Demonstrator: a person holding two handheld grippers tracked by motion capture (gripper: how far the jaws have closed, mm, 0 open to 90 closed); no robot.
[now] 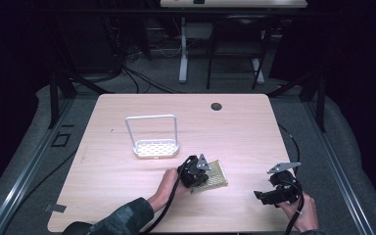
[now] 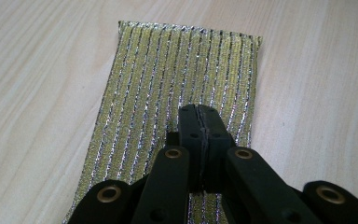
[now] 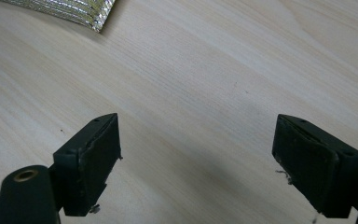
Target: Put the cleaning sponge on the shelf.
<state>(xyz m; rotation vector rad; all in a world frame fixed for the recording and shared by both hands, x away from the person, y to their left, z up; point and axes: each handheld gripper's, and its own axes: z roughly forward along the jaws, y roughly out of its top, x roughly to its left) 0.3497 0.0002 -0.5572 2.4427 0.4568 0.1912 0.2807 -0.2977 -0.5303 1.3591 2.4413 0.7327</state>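
Observation:
A gold and silver striped cloth pad [image 1: 219, 172] lies flat on the wooden table, near the front middle. My left gripper [image 1: 198, 177] sits on its near part, pointing down at it. In the left gripper view the pad [image 2: 168, 70] stretches away from me, and my left gripper [image 2: 199, 112] has its jaws pressed together at the pad's middle, pinching the thin fabric. My right gripper [image 1: 262, 196] hovers low over bare wood at the front right, jaws wide apart. In the right gripper view the right gripper [image 3: 198, 154] holds nothing, and a corner of the pad [image 3: 74, 9] shows at the top left.
A white wire rack [image 1: 155, 147] with a perforated tray and a tall handle stands behind the pad, left of centre. A dark round hole [image 1: 216, 106] marks the table's far side. Cables trail from both grippers toward the front edge.

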